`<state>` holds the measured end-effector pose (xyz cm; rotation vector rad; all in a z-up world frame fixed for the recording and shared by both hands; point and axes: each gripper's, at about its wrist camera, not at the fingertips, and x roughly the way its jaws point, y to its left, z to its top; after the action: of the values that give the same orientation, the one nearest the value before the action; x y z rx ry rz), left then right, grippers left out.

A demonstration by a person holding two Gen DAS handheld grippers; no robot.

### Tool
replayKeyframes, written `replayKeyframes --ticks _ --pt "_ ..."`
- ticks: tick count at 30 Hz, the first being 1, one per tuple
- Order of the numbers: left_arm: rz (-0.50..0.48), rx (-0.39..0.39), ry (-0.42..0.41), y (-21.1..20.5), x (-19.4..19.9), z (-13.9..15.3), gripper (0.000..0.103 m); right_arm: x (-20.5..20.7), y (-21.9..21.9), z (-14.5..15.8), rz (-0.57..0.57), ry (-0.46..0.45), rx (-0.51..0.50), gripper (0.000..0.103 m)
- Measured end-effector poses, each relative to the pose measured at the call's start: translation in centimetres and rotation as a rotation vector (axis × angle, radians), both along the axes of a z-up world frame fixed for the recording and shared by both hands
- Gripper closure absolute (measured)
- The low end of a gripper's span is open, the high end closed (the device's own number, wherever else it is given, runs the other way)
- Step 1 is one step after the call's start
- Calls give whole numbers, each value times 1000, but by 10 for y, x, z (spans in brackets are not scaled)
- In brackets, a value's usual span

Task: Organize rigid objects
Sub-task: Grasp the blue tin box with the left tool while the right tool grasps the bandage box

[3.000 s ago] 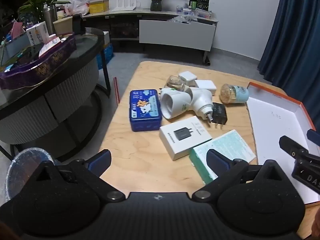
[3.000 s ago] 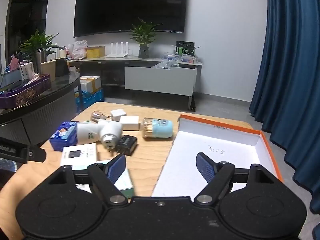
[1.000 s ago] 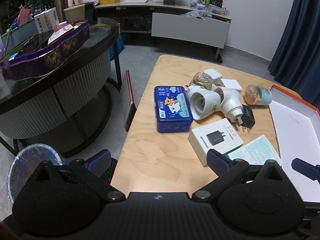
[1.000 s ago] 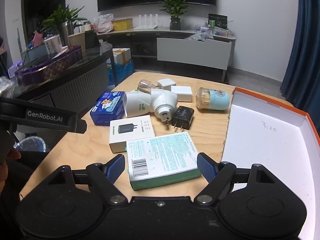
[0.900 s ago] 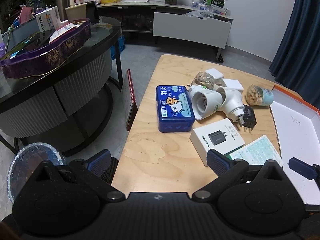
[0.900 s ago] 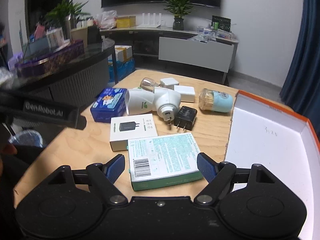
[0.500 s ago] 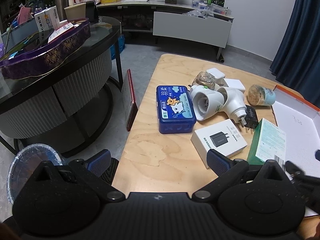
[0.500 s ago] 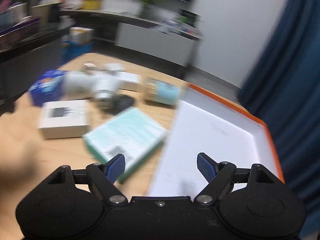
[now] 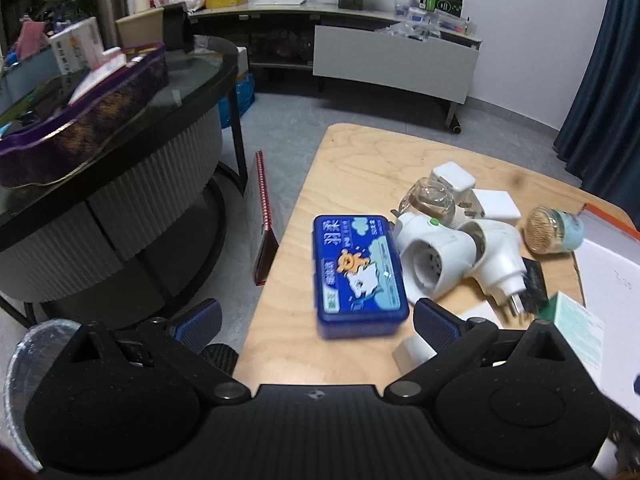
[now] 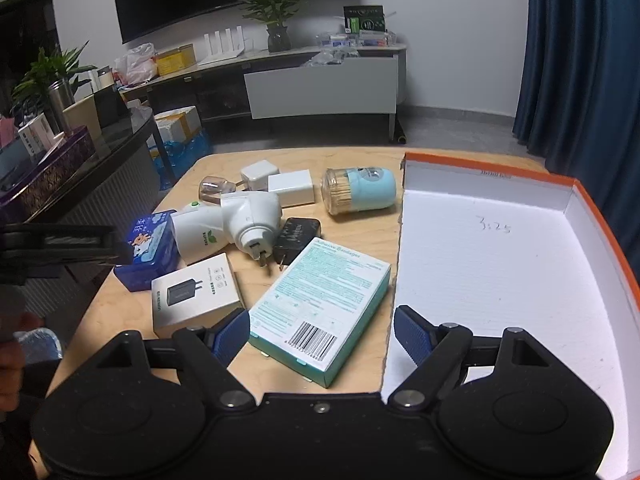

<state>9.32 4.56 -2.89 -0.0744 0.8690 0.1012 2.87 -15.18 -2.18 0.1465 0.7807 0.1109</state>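
The right gripper (image 10: 322,330) is held spread, nothing pinched; the bandage box (image 10: 322,306) is seen low centre between its fingers, long axis slanting toward upper right; the left gripper (image 9: 316,320), also spread, is aimed at the blue tin (image 9: 358,274).

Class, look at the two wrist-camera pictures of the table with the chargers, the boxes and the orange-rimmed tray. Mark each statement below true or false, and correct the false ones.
1. The orange-rimmed tray has nothing lying in it. True; only handwriting marks its white floor.
2. The right gripper is shut on the green bandage box. False; its jaws are open and the box lies on the table between the fingertips.
3. The toothpick jar stands upright. False; it lies on its side.
4. The blue tin lies flat on the wooden table. True.
5. The left gripper holds the white charger box. False; its jaws are open and empty.
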Motion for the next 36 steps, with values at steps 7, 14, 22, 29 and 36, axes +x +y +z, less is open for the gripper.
replayKeyframes --ticks 7,14,22,29,36 --pt "-18 36 39 -7 29 -21 0 13 -6 -6 -45 60 97 10" --pt "-33 27 60 0 48 -34 4 34 -6 -16 -125 159 173 10" --pt "-104 36 -6 -9 39 -32 41 59 -3 -29 -181 234 192 9" --pt "-100 17 -45 -6 24 -22 41 66 10 -34 -137 200 51 16" --pt "-122 4 -105 -12 1 1 41 46 -7 -15 -100 109 18 20"
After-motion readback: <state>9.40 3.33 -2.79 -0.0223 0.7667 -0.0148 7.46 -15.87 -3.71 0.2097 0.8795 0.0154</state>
